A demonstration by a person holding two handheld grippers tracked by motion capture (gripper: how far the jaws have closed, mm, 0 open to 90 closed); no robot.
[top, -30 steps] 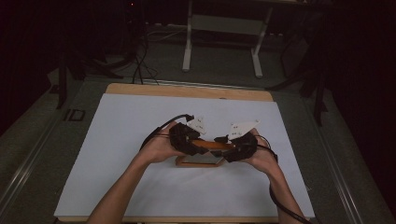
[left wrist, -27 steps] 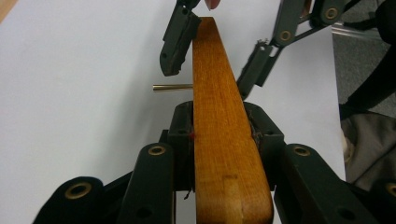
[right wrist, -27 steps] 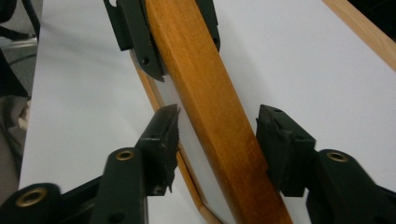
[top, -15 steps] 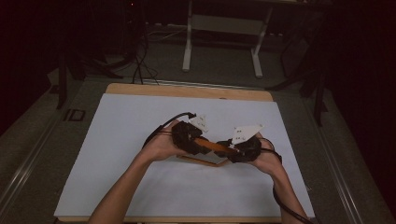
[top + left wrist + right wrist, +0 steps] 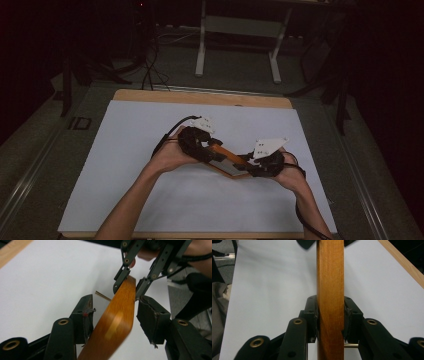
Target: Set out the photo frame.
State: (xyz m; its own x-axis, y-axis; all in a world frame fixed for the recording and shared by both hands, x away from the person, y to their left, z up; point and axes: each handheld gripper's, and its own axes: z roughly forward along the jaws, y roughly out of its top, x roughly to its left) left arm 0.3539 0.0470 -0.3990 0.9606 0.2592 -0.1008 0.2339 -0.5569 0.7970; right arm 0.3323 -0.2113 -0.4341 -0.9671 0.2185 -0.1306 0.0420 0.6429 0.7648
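Wooden board (image 5: 226,159) held edge-up just above the white tabletop (image 5: 125,150), spanning between both grippers. Right gripper (image 5: 330,320) clamped on one end, pads pressed against both faces after just closing in. Left gripper (image 5: 113,315) just opening, its pads (image 5: 150,315) standing off the board's other end between them.

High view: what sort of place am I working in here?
Probably a lab or workshop recording bench: a white sheet covers a wooden table, cables trail over the dark floor, and a metal stand rises behind.
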